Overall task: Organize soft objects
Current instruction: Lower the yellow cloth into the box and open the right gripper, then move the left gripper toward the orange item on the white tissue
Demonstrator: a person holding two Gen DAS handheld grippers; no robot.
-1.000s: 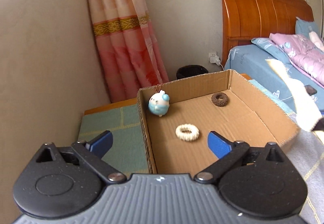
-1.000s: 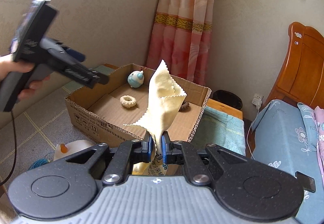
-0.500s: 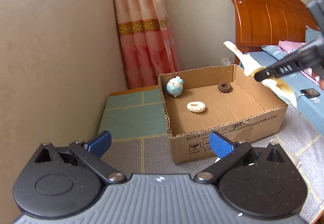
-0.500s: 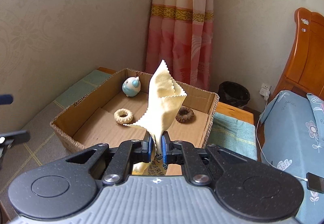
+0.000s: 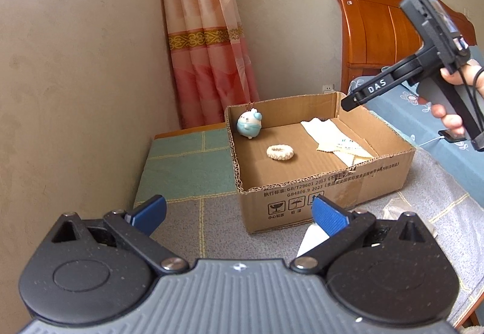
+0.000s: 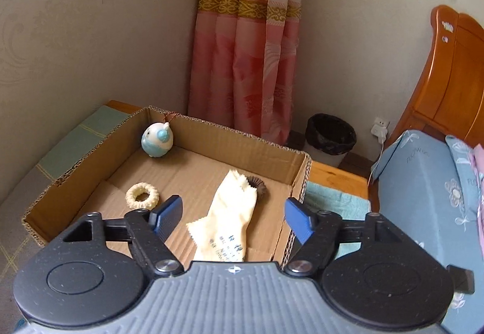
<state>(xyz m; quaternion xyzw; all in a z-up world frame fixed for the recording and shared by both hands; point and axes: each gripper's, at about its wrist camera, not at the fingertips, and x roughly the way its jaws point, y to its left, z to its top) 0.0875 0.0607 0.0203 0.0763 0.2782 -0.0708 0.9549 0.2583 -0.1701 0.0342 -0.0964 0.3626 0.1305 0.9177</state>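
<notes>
Both your grippers, left (image 5: 237, 213) and right (image 6: 233, 217), are spread wide and hold nothing, the right above a box (image 6: 208, 125) where a cloth (image 6: 228, 219) lies.

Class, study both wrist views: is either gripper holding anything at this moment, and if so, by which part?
Nothing is held. The right gripper and left gripper are both open and empty; the yellow cloth lies loose on the floor of the cardboard box.

Right gripper (image 6: 233, 216) has its jaws spread wide over the cardboard box (image 6: 211, 130). The cream cloth (image 6: 228, 219) lies flat inside, its far tip touching the brown ring (image 6: 259, 187). White ring (image 6: 142, 196) at 9 o'clock of the cloth, blue plush toy (image 6: 157, 140) at 11.
</notes>
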